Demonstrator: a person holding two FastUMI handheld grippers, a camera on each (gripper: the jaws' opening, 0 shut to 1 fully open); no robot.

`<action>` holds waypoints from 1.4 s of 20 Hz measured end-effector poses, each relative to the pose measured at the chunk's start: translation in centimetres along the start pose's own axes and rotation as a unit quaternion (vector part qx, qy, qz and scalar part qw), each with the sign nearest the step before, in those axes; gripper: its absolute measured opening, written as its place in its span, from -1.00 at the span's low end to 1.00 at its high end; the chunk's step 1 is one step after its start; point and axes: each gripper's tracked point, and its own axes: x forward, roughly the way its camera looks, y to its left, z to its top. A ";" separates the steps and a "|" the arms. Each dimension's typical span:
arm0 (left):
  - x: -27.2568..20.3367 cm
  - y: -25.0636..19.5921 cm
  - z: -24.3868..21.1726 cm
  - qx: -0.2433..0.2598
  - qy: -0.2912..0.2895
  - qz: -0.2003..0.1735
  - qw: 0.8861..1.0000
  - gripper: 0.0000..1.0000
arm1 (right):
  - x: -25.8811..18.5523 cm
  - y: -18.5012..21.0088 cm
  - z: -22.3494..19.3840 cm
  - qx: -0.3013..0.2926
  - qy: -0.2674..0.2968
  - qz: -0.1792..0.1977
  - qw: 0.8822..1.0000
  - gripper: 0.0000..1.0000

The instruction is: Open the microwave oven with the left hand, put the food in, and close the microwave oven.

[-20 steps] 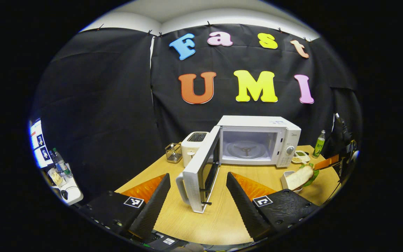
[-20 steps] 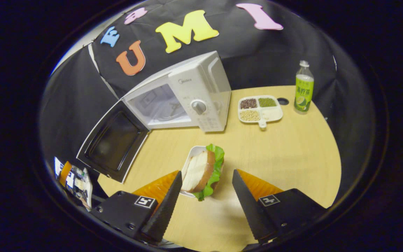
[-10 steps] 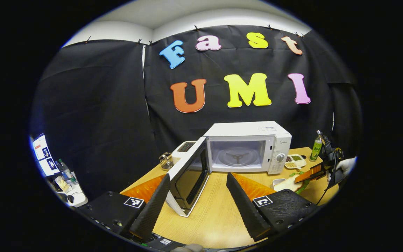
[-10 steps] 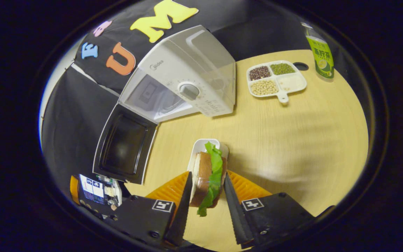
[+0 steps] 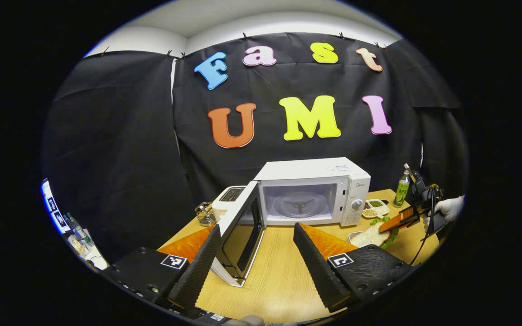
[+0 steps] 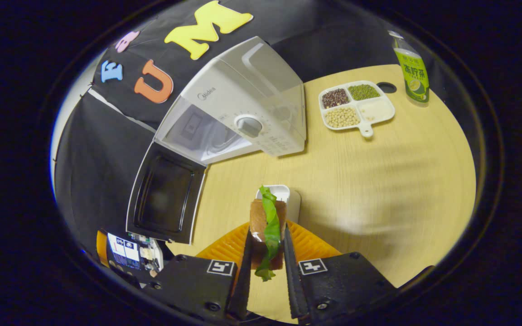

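The white microwave [image 5: 315, 188] stands at the back of the wooden table [image 5: 279, 280], its door [image 5: 240, 237] swung wide open and the glass turntable bare inside. My left gripper [image 5: 256, 226] hovers open in front of the door, holding nothing. In the right gripper view a sandwich [image 6: 268, 217] of bread and green lettuce sits between my fingers, with the right gripper [image 6: 266, 231] shut on it just above a small white dish [image 6: 286, 197]. The microwave [image 6: 243, 117] and its door [image 6: 166, 194] lie up and to the left. The left gripper view shows that sandwich [image 5: 366, 236] at right.
A divided tray of beans [image 6: 356, 106] and a green bottle [image 6: 410, 68] stand right of the microwave. A toaster [image 5: 229, 198] and a wire basket [image 5: 204, 213] sit to its left. A gloved hand [image 5: 451, 206] holds the right gripper. Bare table [image 6: 401, 190] spreads right of the dish.
My right gripper came down around the sandwich and shut on it, pinching it thin. My left gripper drew back from the microwave, whose door now shows at a wider angle.
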 end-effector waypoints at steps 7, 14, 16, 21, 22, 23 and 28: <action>0.6 2.3 -0.1 -0.002 -0.001 -0.049 0.999 0.94 | -1.0 8.8 2.2 0.017 -0.087 0.027 0.996 -0.23; 1.0 4.2 -0.3 0.009 0.008 -0.074 0.997 0.94 | 4.2 16.1 6.4 0.074 -0.210 0.057 0.973 -0.24; 1.0 4.5 -0.1 0.019 0.008 -0.079 0.997 0.94 | 6.2 17.1 7.8 0.111 -0.238 0.056 0.963 -0.24; 2.3 5.5 0.2 0.016 -0.003 -0.078 0.997 0.94 | 11.1 17.1 10.3 0.188 -0.313 0.023 0.931 -0.24; 2.5 5.7 0.0 0.014 -0.001 -0.080 0.997 0.94 | 12.1 16.9 10.7 0.204 -0.325 0.018 0.923 -0.24; 2.7 5.9 -0.2 0.014 0.001 -0.078 0.997 0.94 | 13.1 16.7 11.1 0.230 -0.337 0.014 0.913 -0.24; 4.1 7.2 -1.1 0.032 0.010 -0.066 0.997 0.94 | 18.4 16.6 13.9 0.287 -0.379 0.010 0.880 -0.24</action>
